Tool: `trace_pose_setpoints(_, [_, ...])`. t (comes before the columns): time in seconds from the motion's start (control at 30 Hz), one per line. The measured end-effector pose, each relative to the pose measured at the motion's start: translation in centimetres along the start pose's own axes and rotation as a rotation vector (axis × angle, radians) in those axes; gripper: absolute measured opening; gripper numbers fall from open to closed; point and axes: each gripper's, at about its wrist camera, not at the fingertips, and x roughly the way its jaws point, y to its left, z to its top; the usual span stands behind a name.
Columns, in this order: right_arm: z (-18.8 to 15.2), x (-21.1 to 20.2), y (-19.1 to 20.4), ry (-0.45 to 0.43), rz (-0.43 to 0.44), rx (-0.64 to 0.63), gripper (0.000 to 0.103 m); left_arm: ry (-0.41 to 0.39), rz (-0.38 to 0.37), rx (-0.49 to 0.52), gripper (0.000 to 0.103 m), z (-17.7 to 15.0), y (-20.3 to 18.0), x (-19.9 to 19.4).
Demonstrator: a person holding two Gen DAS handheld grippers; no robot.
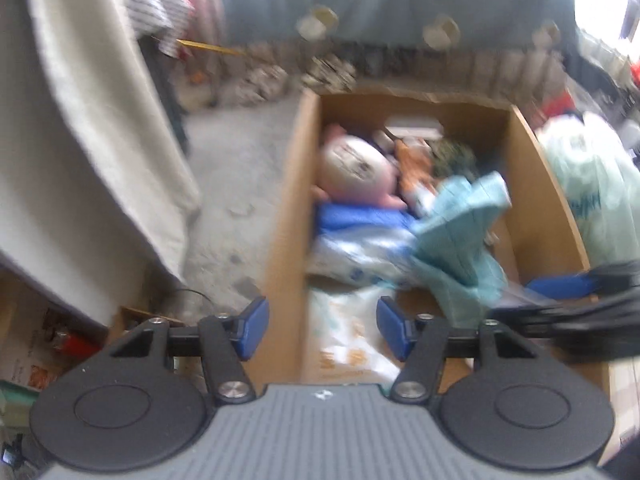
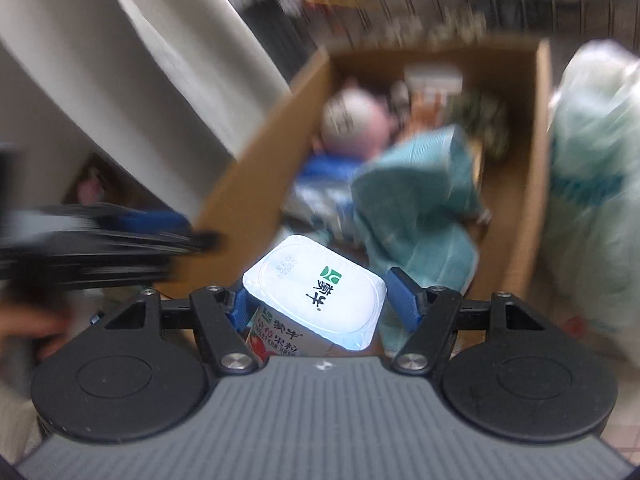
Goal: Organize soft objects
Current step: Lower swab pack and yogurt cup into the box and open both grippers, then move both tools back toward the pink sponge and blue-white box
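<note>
A cardboard box (image 1: 294, 184) stands open on the floor and holds soft things. A crumpled teal cloth (image 1: 460, 232) lies on top, with a pink and white plush toy (image 1: 356, 168) behind it and a blue and white plastic packet (image 1: 352, 248) beside it. My left gripper (image 1: 322, 328) hangs open over the box's near left wall with nothing between its fingers. My right gripper (image 2: 320, 296) is shut on a white-lidded yogurt cup (image 2: 316, 288) above the box's near end. The same teal cloth (image 2: 420, 208) lies just beyond the cup. Both views are blurred.
A pale green plastic bag (image 1: 592, 184) bulges against the box's right side. A white draped cloth (image 1: 72, 140) hangs at the left over grey floor (image 1: 236, 168). Blurred clutter lines the back below a blue patterned curtain (image 1: 380, 0).
</note>
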Motion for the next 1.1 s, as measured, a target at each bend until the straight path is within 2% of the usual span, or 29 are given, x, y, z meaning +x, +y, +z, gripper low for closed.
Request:
trace_pose_setpoints(0.07, [0.8,3.7,0.6,0.085,-0.067,-0.027,0.067,-0.027,0.038,-0.011,0.061,0.0,0.6,-0.8])
trace_pose_setpoints(0.1, [1.1,5.2,0.9,0.097,-0.100,-0.034,0.067,-0.037,0.046,-0.018,0.061,-0.1,0.9,-1.4])
trace_pose_setpoints(0.13, [1.3,6.6,1.3,0.117,-0.121,-0.061,0.067,-0.038,0.041,-0.025,0.061,-0.3,1.3,-1.7])
trace_pose_setpoints(0.2, [1.8,9.9,1.9,0.217,-0.142,-0.115,0.069,-0.035,0.025,-0.035,0.062,-0.8,1.7,-2.1])
trace_pose_setpoints(0.23, [1.7,10.9,1.7,0.247,-0.153,-0.078,0.070,-0.029,0.019,-0.030,0.063,-1.1,1.8,-2.2])
trace_pose_setpoints(0.27, [1.5,11.3,1.2,0.262,-0.145,-0.027,0.075,-0.019,0.017,-0.010,0.064,-1.6,1.6,-2.2])
trace_pose_setpoints(0.3, [1.5,11.3,0.9,0.254,-0.117,0.003,0.081,-0.014,0.023,0.015,0.065,-2.0,1.3,-2.1])
trace_pose_setpoints(0.33, [1.5,10.9,0.7,0.236,-0.100,0.012,0.082,-0.010,0.033,0.033,0.065,-2.4,1.1,-2.1])
trace_pose_setpoints(0.4, [1.5,9.6,0.9,0.184,-0.132,-0.016,0.082,-0.002,0.040,0.059,0.065,-3.0,0.5,-1.5])
trace_pose_setpoints(0.53, [1.9,6.5,1.3,0.143,-0.116,-0.087,0.082,-0.010,-0.016,0.047,0.065,-3.3,-0.3,-1.0])
trace_pose_setpoints(0.57, [1.7,5.8,1.2,0.138,-0.100,-0.108,0.080,-0.012,-0.027,0.047,0.065,-3.2,-0.6,-1.0])
trace_pose_setpoints(0.63, [1.4,5.2,1.0,0.126,-0.103,-0.149,0.060,-0.022,-0.039,0.059,0.065,-3.3,-1.3,-0.9])
trace_pose_setpoints(0.67, [1.2,5.2,0.9,0.121,-0.111,-0.154,0.042,-0.023,-0.041,0.065,0.065,-3.2,-1.7,-0.9])
trace_pose_setpoints(0.7, [1.3,5.8,0.8,0.126,-0.112,-0.146,0.036,-0.026,-0.045,0.066,0.065,-3.2,-2.0,-0.8])
trace_pose_setpoints(0.77, [1.3,7.6,0.3,0.135,-0.072,-0.088,0.034,-0.024,-0.052,0.063,0.065,-3.1,-2.5,-0.7])
trace_pose_setpoints(0.83, [1.3,8.8,-0.1,0.123,-0.030,-0.025,0.036,-0.020,-0.059,0.059,0.065,-3.2,-2.8,-0.9])
trace_pose_setpoints(0.97, [0.9,8.7,1.7,0.097,-0.079,-0.154,0.040,-0.014,-0.036,0.086,0.065,-4.0,-3.4,-1.4])
trace_pose_setpoints(1.03, [1.0,7.7,2.2,0.098,-0.098,-0.186,0.050,-0.018,-0.044,0.073,0.065,-4.1,-3.4,-1.7])
trace_pose_setpoints(1.1, [1.2,5.3,1.8,0.058,-0.043,-0.168,0.070,-0.031,-0.052,0.057,0.065,-4.0,-3.6,-2.3])
